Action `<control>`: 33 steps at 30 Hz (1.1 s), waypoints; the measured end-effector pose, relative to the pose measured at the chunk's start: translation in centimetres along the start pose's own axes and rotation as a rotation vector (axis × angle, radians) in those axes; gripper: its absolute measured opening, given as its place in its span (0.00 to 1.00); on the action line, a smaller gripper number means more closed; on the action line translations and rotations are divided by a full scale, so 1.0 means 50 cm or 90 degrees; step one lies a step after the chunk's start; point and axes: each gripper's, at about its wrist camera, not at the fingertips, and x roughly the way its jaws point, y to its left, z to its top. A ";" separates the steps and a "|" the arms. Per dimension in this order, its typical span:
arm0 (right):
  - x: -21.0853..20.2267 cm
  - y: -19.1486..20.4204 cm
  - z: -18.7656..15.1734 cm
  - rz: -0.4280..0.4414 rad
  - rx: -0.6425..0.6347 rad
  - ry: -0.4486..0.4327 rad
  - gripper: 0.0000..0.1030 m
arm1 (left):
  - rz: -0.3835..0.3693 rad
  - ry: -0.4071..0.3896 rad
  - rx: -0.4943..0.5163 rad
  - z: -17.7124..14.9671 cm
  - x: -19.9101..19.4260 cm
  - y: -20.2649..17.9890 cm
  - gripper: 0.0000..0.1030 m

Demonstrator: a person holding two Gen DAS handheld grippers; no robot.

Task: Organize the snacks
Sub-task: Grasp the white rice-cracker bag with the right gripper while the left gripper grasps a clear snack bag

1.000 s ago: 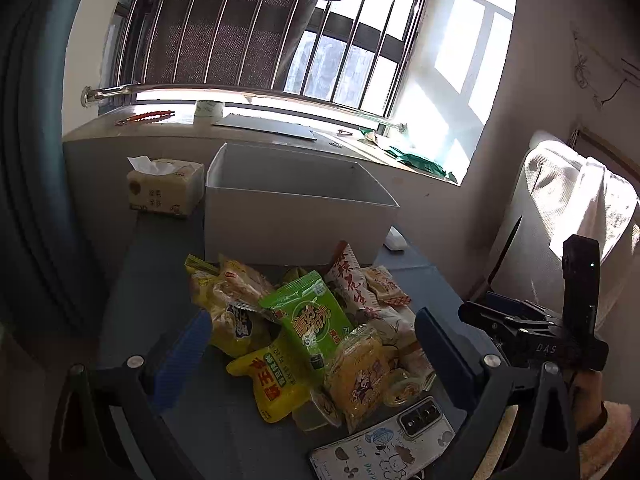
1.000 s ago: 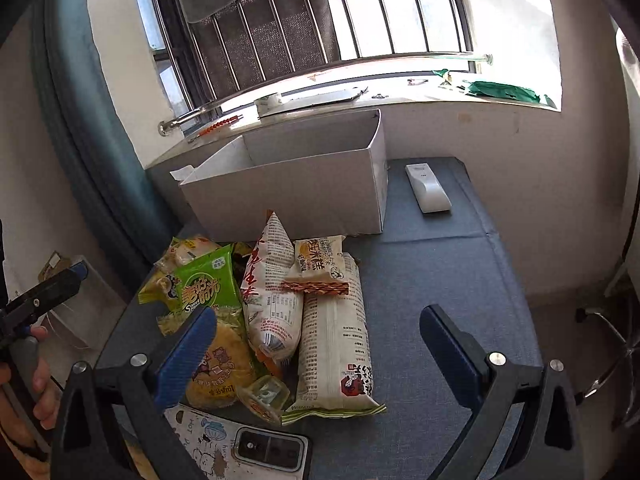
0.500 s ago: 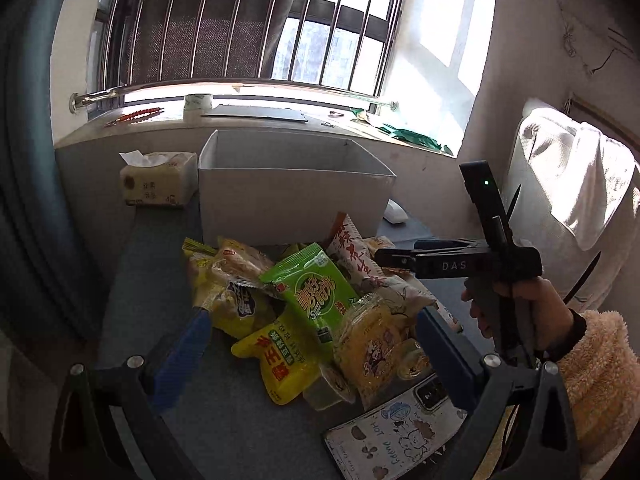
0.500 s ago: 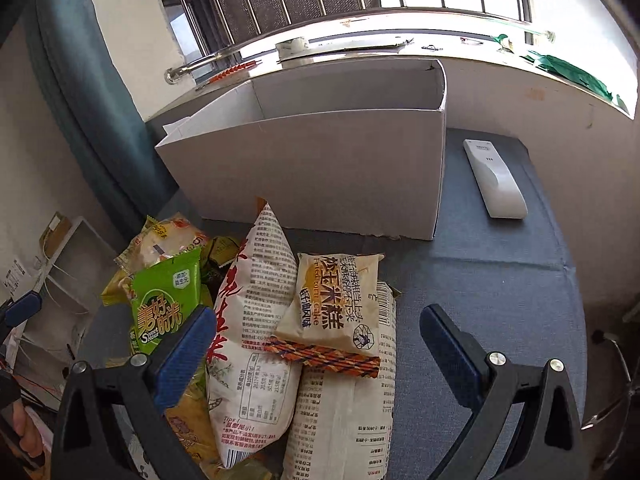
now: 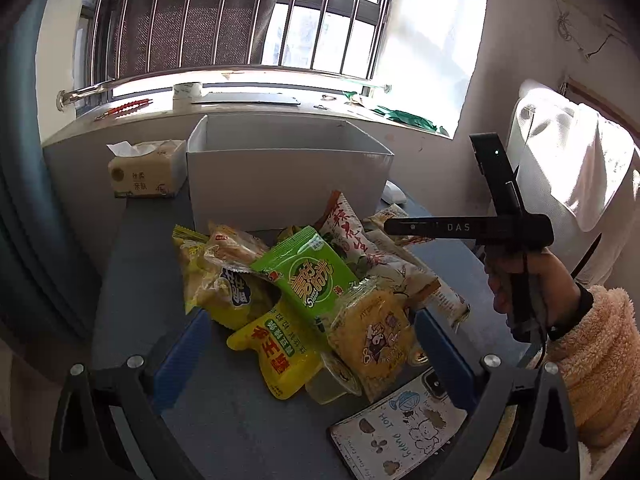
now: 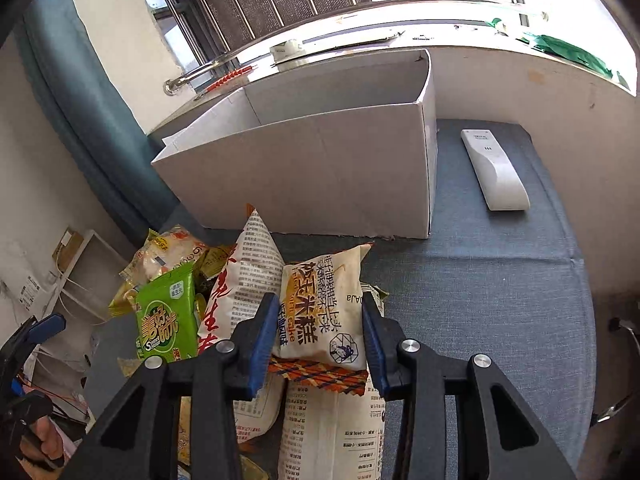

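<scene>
Now right tool (image 6: pixel 320 340) just closed, blue pads squeezing the cream rice-cake packet (image 6: pixel 320 312) atop the snack pile (image 5: pixel 304 296) on the blue desk (image 6: pixel 480 300). Left tool (image 5: pixel 308 360) spread wide, gripping nothing, low over the pile. Behind, white cardboard box (image 6: pixel 320 176) open-topped, visible inside walls bare, floor hidden.

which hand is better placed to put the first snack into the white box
Right. Its tongs have just closed on the rice cake packet at the top of the pile, facing the white box. The left tongs stand open over the pile, holding nothing.
</scene>
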 end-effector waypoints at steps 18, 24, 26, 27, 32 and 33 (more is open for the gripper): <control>-0.212 0.052 -0.084 0.075 0.020 -0.118 0.43 | -0.102 0.186 0.220 0.020 0.196 -0.096 0.86; -0.211 0.036 -0.102 0.079 0.045 -0.116 0.43 | -0.105 0.183 0.224 0.003 0.182 -0.119 0.29; -0.211 0.035 -0.108 0.083 0.047 -0.116 0.43 | -0.112 0.166 0.191 0.007 0.163 -0.110 0.21; -0.211 0.035 -0.110 0.086 0.048 -0.117 0.43 | -0.118 0.156 0.173 0.009 0.151 -0.102 0.19; -0.213 0.043 -0.112 0.090 0.044 -0.120 0.43 | -0.123 0.098 0.117 0.025 0.086 -0.079 0.18; -0.215 0.045 -0.112 0.088 0.042 -0.122 0.43 | -0.130 0.087 0.108 0.030 0.074 -0.076 0.18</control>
